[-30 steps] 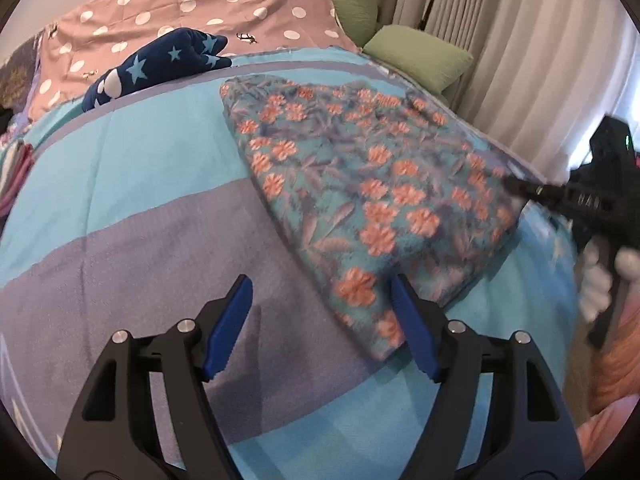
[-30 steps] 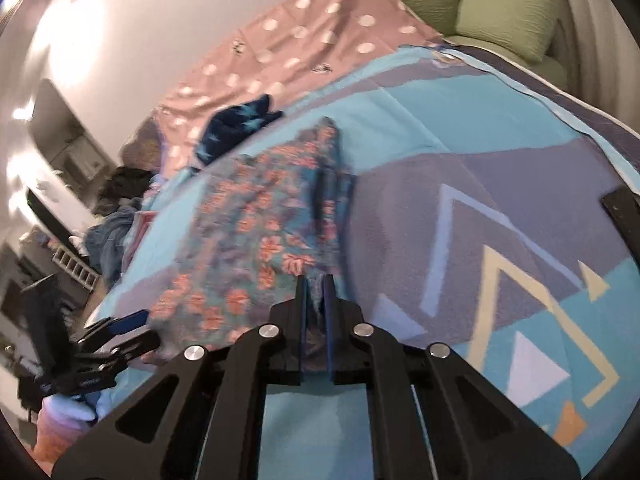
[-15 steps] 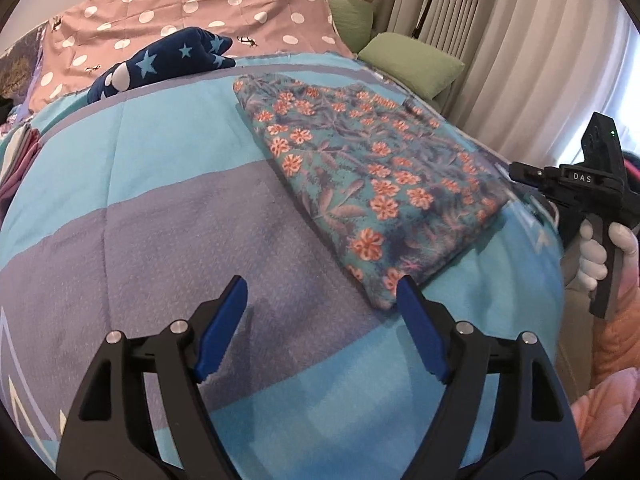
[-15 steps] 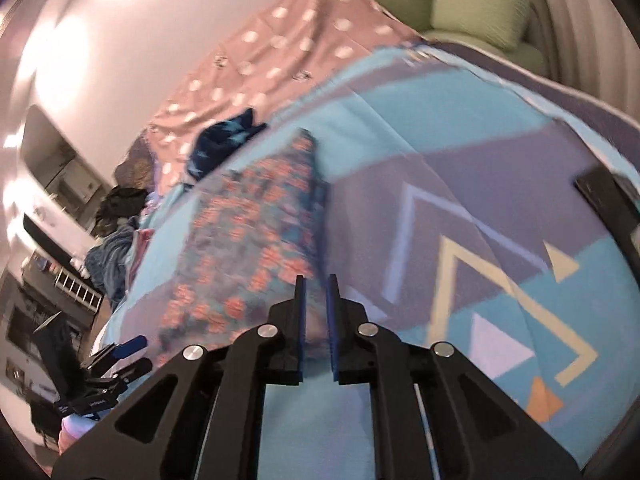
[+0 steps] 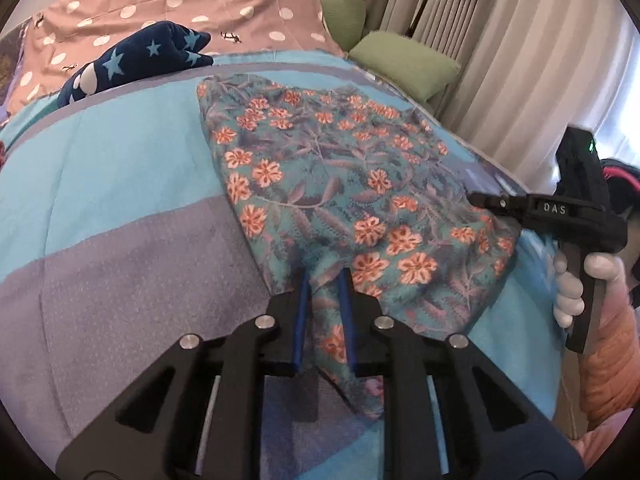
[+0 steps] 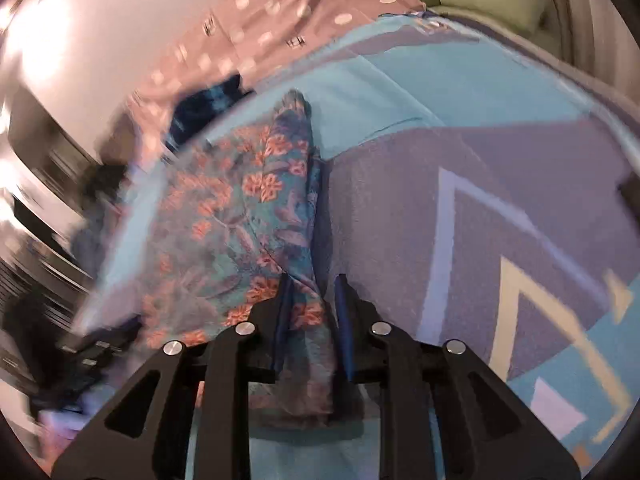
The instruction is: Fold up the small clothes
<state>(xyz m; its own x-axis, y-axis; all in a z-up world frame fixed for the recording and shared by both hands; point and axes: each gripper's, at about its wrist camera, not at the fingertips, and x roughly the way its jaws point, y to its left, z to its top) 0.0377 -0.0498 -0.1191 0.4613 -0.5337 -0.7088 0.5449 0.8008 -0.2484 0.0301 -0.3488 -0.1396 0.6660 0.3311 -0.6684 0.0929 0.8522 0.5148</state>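
Observation:
A teal floral garment (image 5: 340, 176) with orange flowers lies folded on the blue and purple bedspread (image 5: 120, 208). My left gripper (image 5: 324, 280) is shut on the garment's near corner, cloth bunched between its blue pads. My right gripper (image 6: 312, 288) is shut on another corner of the same garment (image 6: 248, 216), with fabric hanging between its fingers. The right gripper also shows in the left wrist view (image 5: 552, 216) at the garment's right edge, held by a gloved hand.
A dark blue star-print garment (image 5: 132, 60) lies at the back near the pink polka-dot cover (image 5: 224, 4). Green pillows (image 5: 404, 64) and curtains (image 5: 520, 60) are at the back right. The right wrist view is motion-blurred at its left side.
Both grippers moved onto the floral garment's corners. The left one closed from wide open onto the cloth; the right one, shut empty before, now grips fabric.

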